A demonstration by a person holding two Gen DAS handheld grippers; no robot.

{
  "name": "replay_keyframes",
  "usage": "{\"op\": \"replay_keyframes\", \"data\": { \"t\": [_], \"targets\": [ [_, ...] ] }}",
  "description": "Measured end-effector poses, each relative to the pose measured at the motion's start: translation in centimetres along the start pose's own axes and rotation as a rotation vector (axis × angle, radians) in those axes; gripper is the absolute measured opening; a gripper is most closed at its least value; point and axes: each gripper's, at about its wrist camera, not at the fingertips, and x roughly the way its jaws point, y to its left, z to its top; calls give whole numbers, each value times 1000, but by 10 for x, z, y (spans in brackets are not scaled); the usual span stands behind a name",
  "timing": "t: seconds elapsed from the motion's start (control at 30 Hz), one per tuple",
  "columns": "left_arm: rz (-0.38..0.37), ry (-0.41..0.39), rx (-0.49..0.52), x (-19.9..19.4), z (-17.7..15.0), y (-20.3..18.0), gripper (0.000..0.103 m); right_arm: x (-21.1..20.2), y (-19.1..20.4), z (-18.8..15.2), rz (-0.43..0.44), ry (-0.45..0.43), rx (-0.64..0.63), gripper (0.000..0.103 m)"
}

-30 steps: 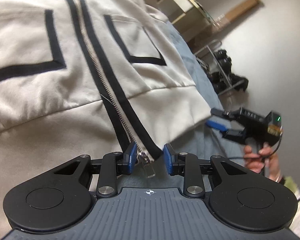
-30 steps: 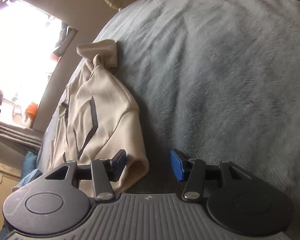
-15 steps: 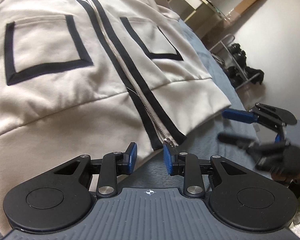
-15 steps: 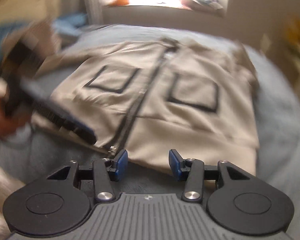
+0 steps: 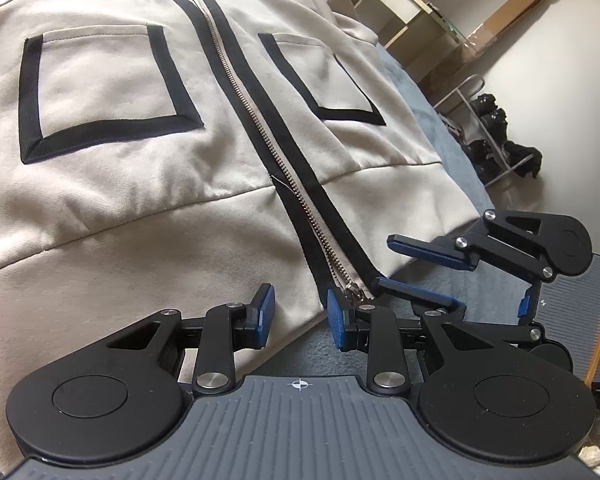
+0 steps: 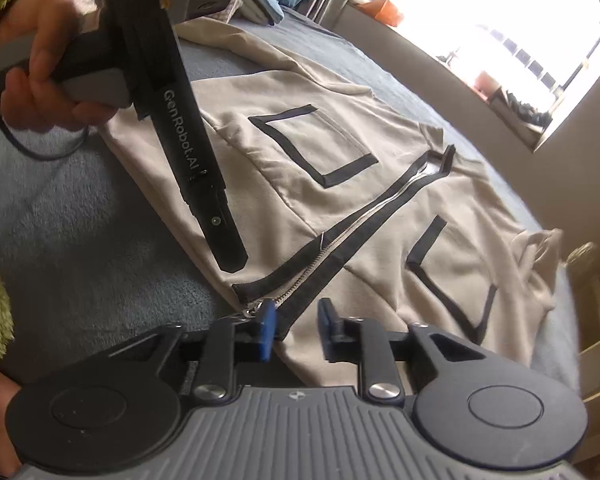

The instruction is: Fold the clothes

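Both grippers parted, low and close together.
The left gripper (image 5: 298,312) and right gripper (image 6: 294,326) gaped; a hand (image 6: 40,60) gripped the left handle.

The one thing I can read is "GenRobot.AI", in pale letters running down the black body of my left claw (image 6: 188,148), seen from my right wrist. On the jacket, the bed and everything behind them, I can make out no other words or numbers.
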Motion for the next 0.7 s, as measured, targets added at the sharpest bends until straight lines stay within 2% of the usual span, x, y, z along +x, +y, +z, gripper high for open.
{"op": "replay_keyframes", "data": {
  "t": [0.17,0.47,0.57,0.7],
  "targets": [
    [0,1,-5,2,0,1,28,-5,12,-3,15,3,-110,22],
    [-4,-2,-18,3,0,1,28,20,26,-8,-23,40,-207,22],
    [-6,-3,-19,4,0,1,28,17,25,-8,-31,29,-202,21],
    [-8,-4,-20,5,0,2,28,13,1,-11,16,-16,23,15]
  ]
}}
